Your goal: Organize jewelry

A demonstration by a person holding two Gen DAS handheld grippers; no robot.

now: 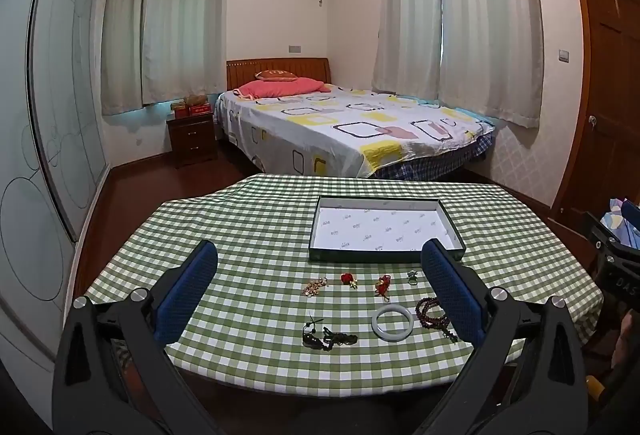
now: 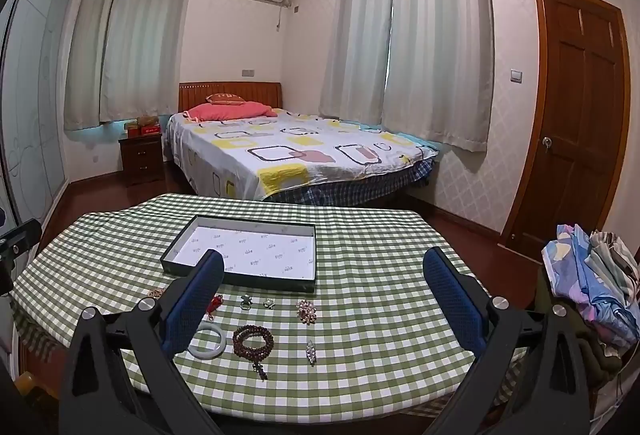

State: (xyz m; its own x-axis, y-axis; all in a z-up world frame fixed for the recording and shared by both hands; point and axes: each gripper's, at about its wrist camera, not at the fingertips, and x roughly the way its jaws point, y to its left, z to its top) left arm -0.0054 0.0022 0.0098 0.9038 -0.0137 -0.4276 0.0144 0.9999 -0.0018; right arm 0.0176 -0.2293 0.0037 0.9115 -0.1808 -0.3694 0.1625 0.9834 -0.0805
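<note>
Nearest the lens, the left gripper (image 1: pixel 320 287) and the right gripper (image 2: pixel 323 295) hover with blue-padded jaws spread wide, nothing between them. Ahead lies scattered jewellery on the green-checked tablecloth (image 1: pixel 248 219): a pale jade-like bangle (image 2: pixel 209 339) and a coiled dark-red bead bracelet (image 2: pixel 253 342), between both grippers, the right probably nearer. Beyond stands the empty shallow dark-rimmed tray with white lining (image 2: pixel 244 251), long axis crosswise.
</note>
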